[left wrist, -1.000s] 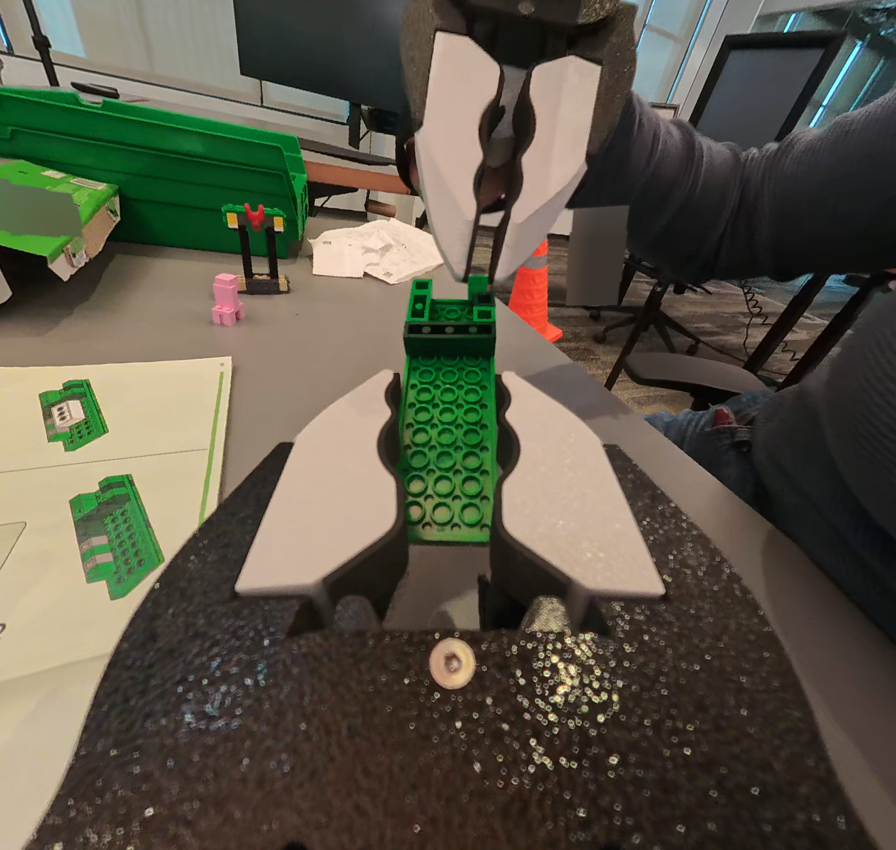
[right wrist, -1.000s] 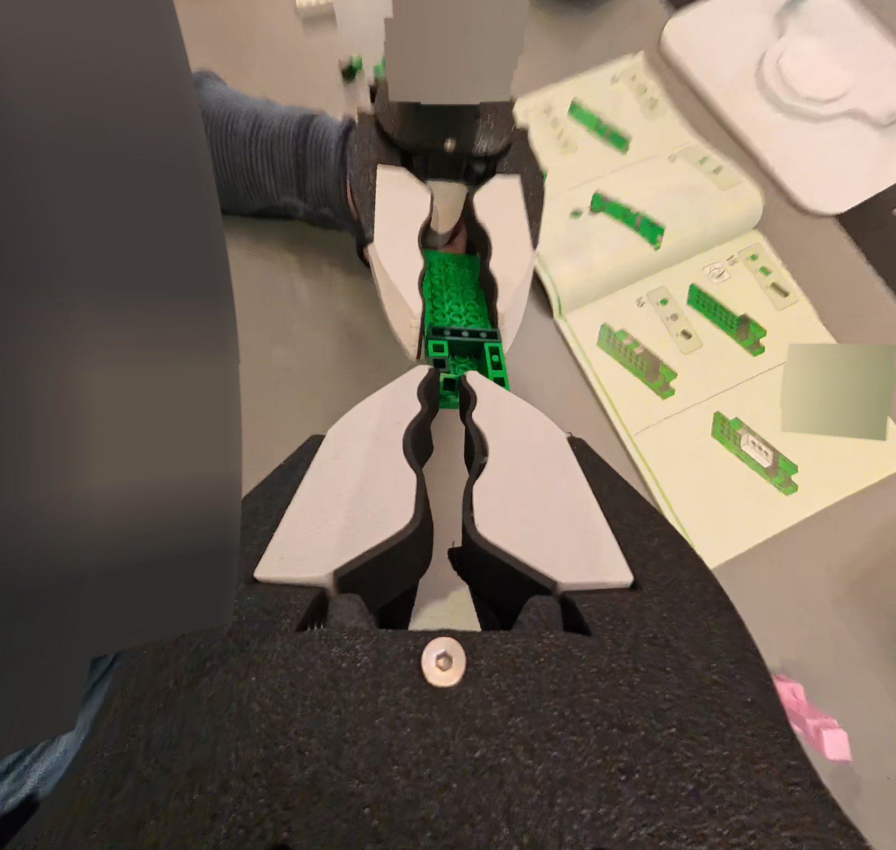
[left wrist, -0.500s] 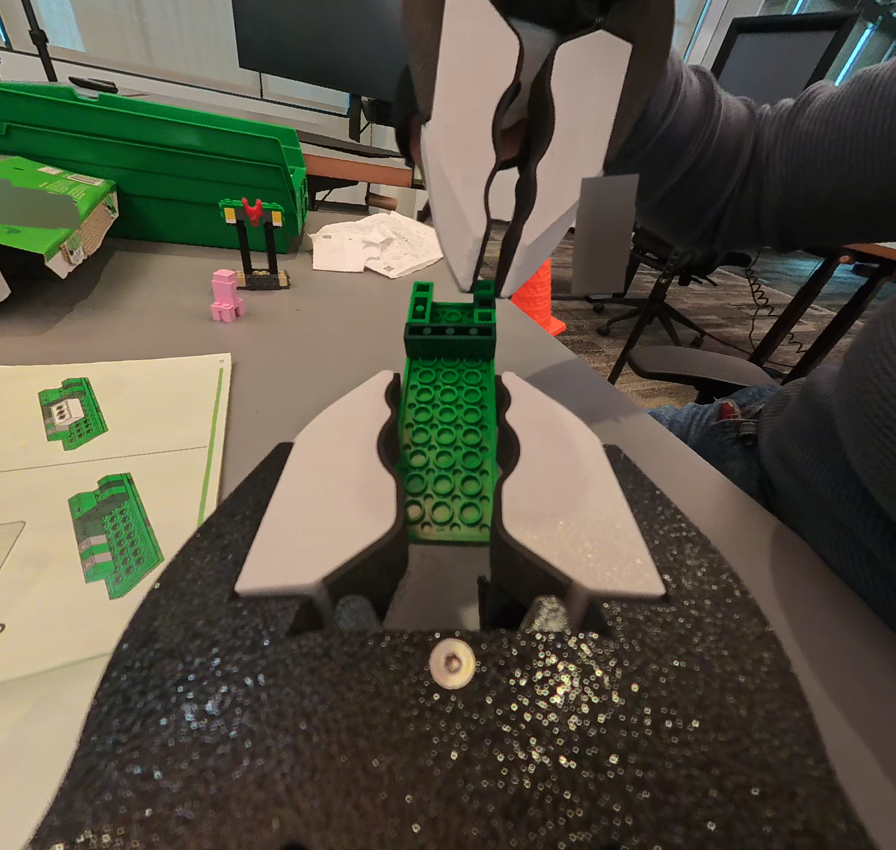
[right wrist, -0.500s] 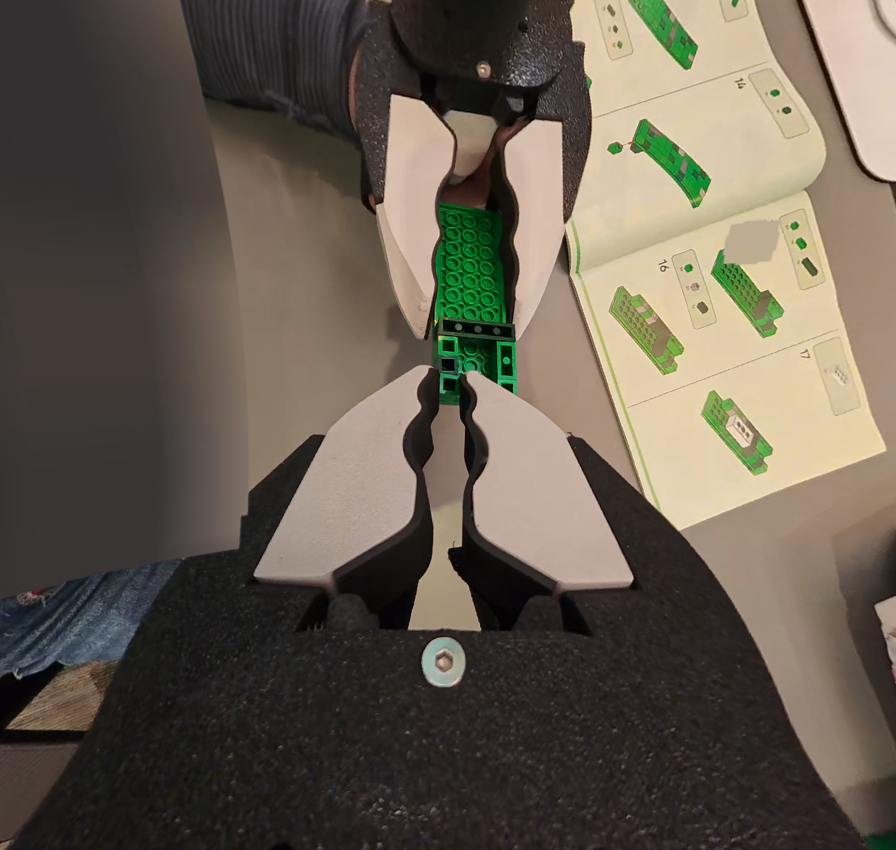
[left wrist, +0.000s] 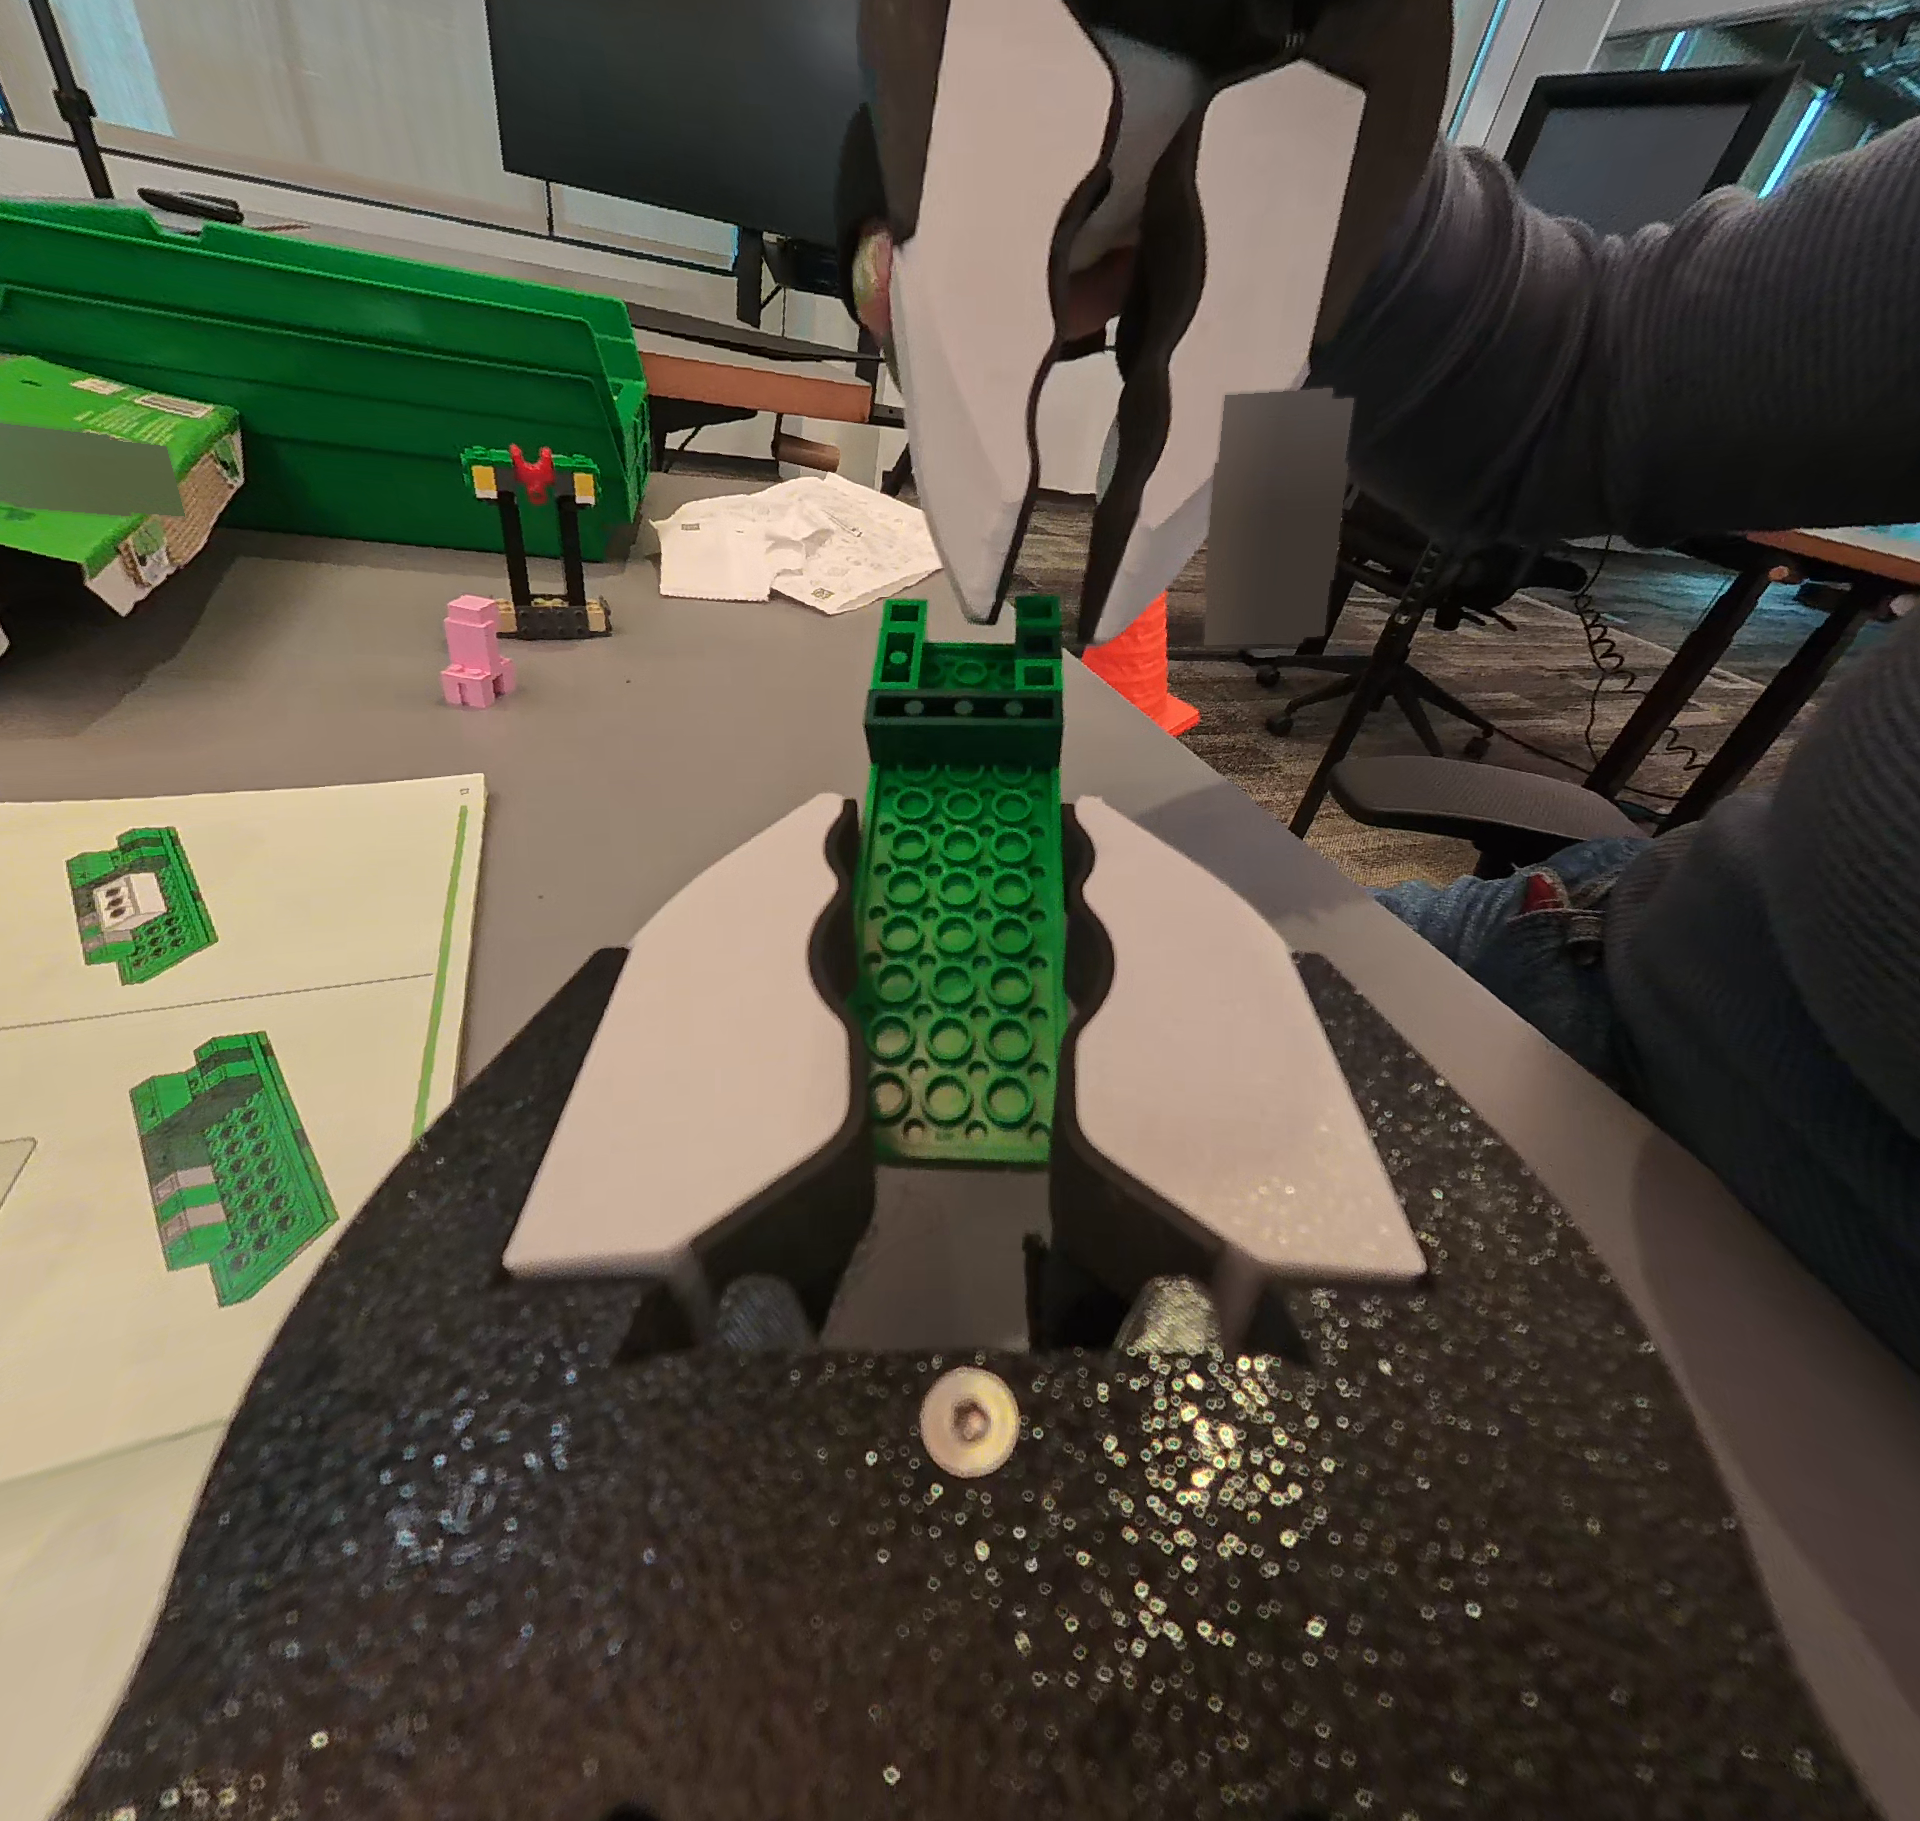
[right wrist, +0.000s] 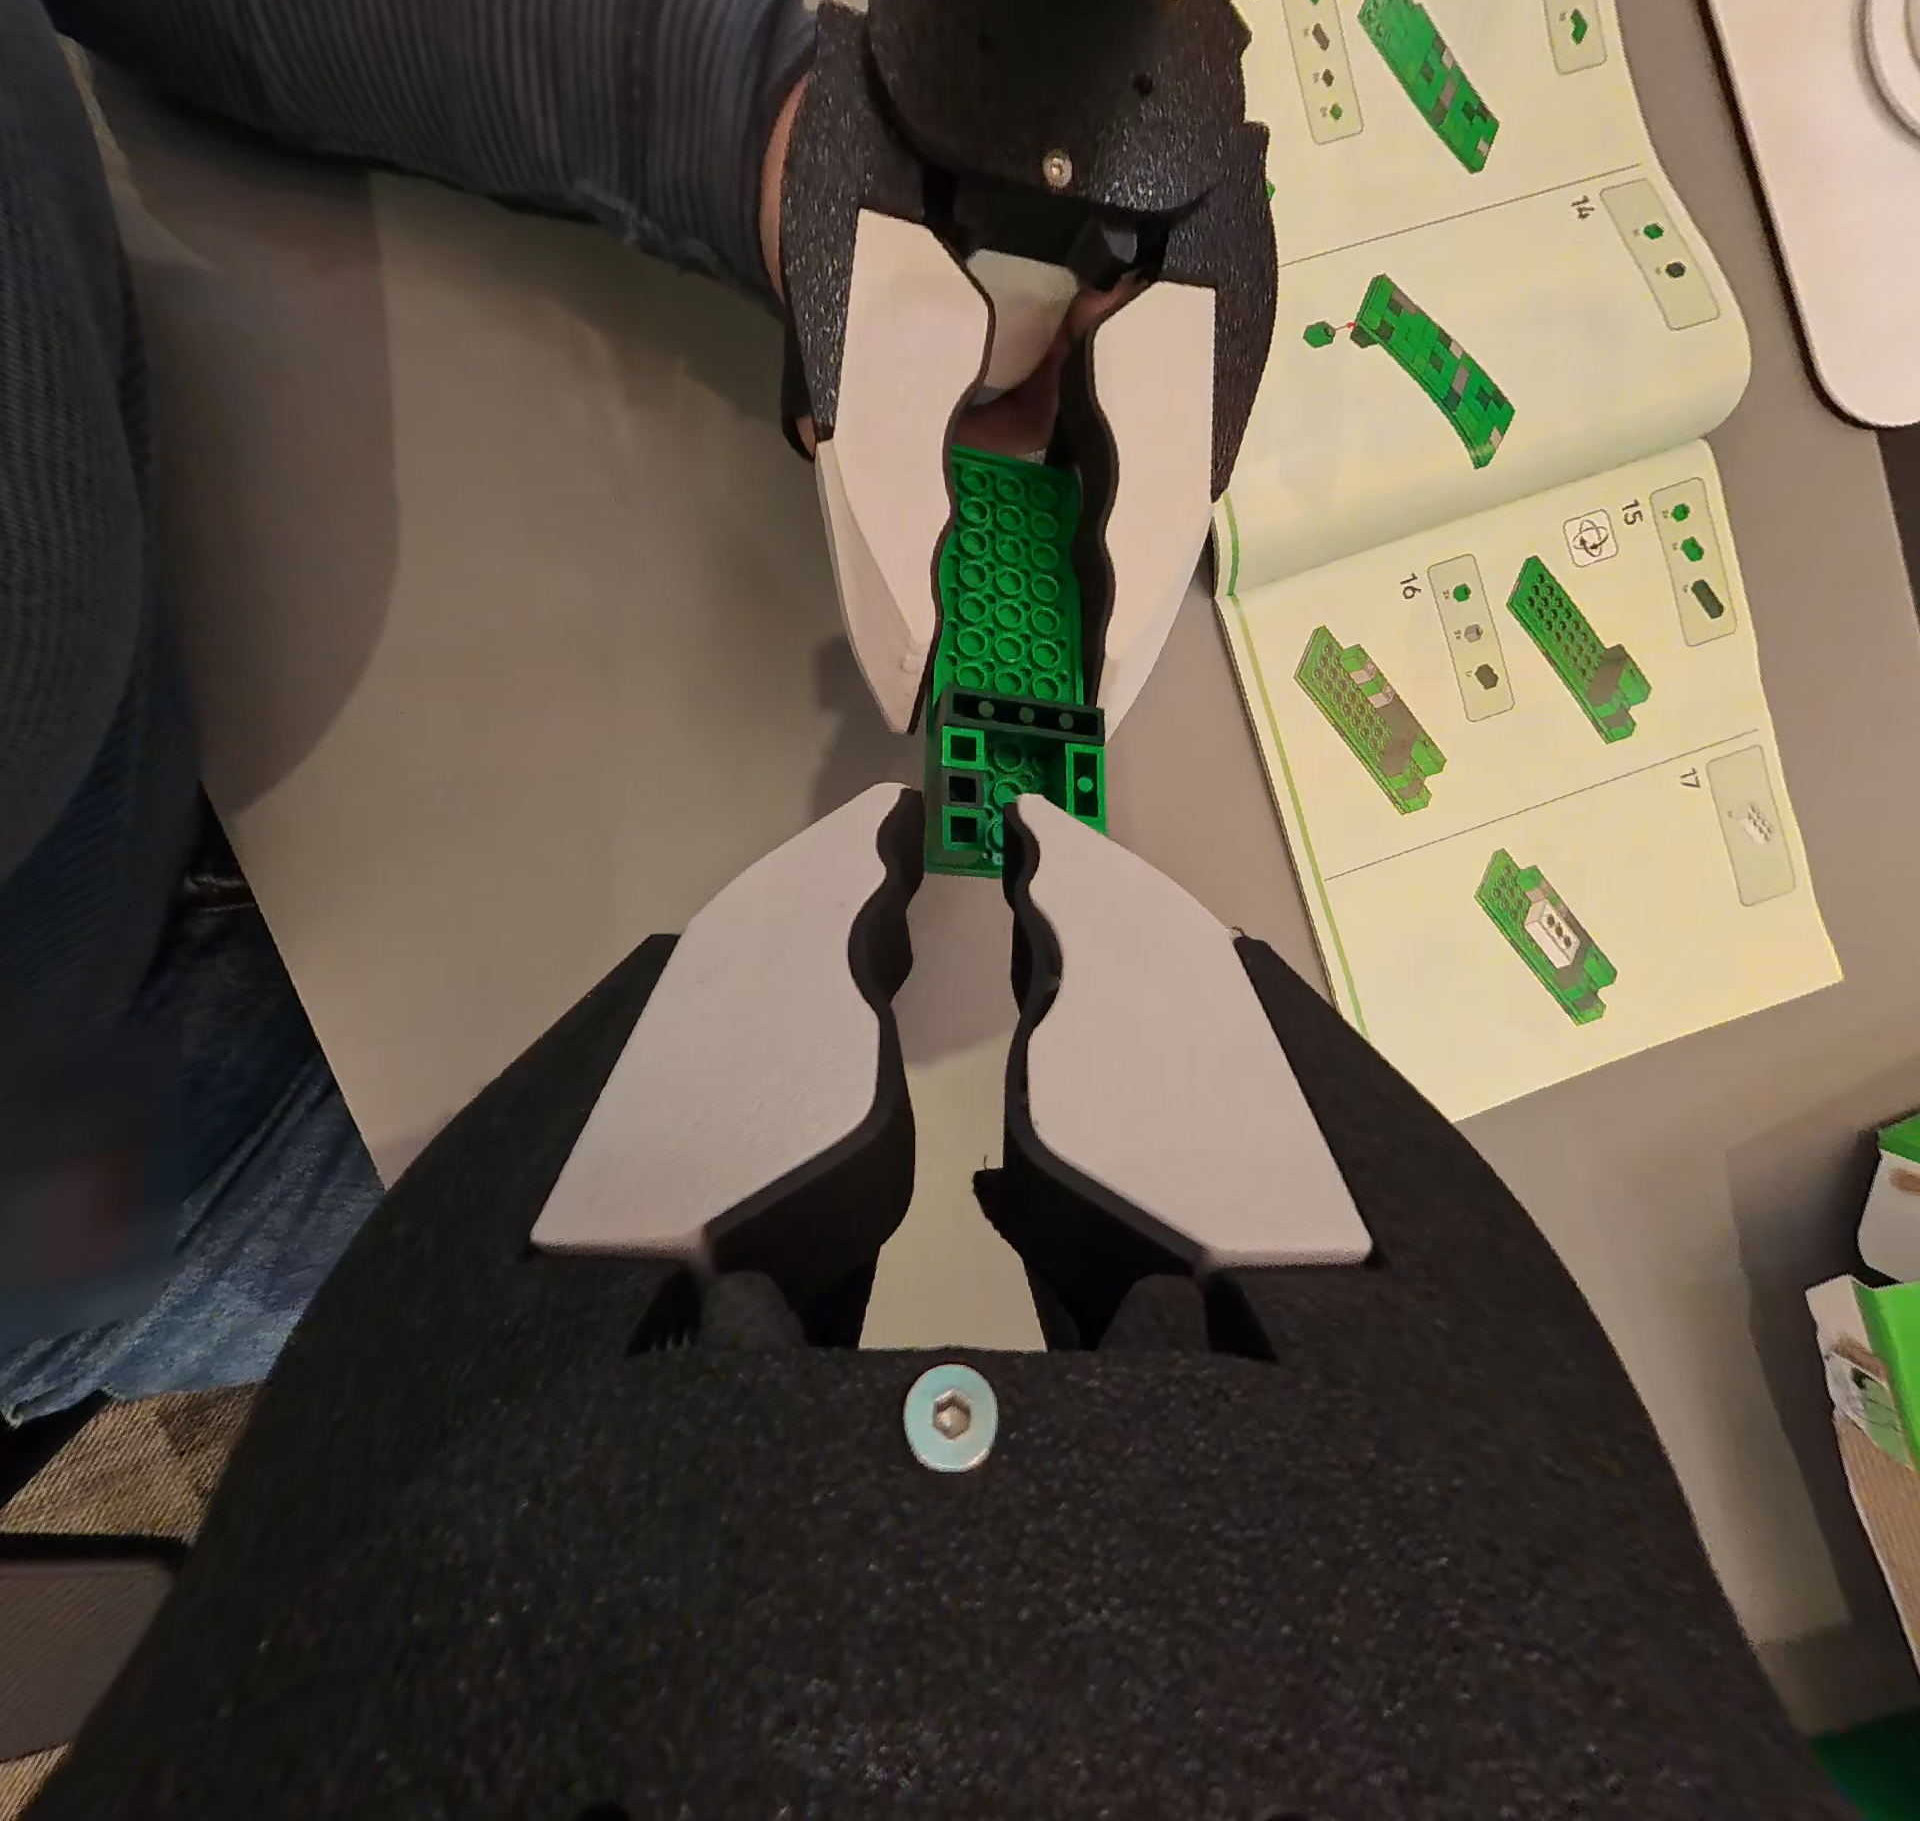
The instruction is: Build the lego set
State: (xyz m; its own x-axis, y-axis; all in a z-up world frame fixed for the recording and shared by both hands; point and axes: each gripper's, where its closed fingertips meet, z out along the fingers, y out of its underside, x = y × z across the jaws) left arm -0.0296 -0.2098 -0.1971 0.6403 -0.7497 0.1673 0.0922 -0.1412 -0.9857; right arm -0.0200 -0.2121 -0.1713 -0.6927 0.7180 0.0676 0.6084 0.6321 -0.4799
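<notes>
A green lego assembly (left wrist: 961, 971) is a long plate with its underside tubes facing up and dark green and green bricks at its far end. My left gripper (left wrist: 961, 805) is shut on its long sides and holds it above the grey table. My right gripper (left wrist: 1039, 623) points down at the far end, its tips slightly apart with nothing between them, just over the end bricks. In the right wrist view, the right gripper (right wrist: 964, 803) straddles the near end of the assembly (right wrist: 1008, 587), with the left gripper (right wrist: 1013, 711) opposite.
An open instruction booklet (left wrist: 208, 992) lies to the left, also in the right wrist view (right wrist: 1507, 732). A pink pig figure (left wrist: 473, 654), a small black and green build (left wrist: 540, 545), a green bin (left wrist: 312, 348) and crumpled paper (left wrist: 800, 545) sit farther back. The table edge (left wrist: 1247, 815) runs on the right. Only a small space, under 4 cm, lies between the two pairs of fingers. The pink pig figure (left wrist: 473, 654) is about 25 centimeters from my left fingertips.
My right gripper's tips have parted a little over the end bricks, and it has tilted more steeply downward. The left gripper and the assembly have stayed put.
</notes>
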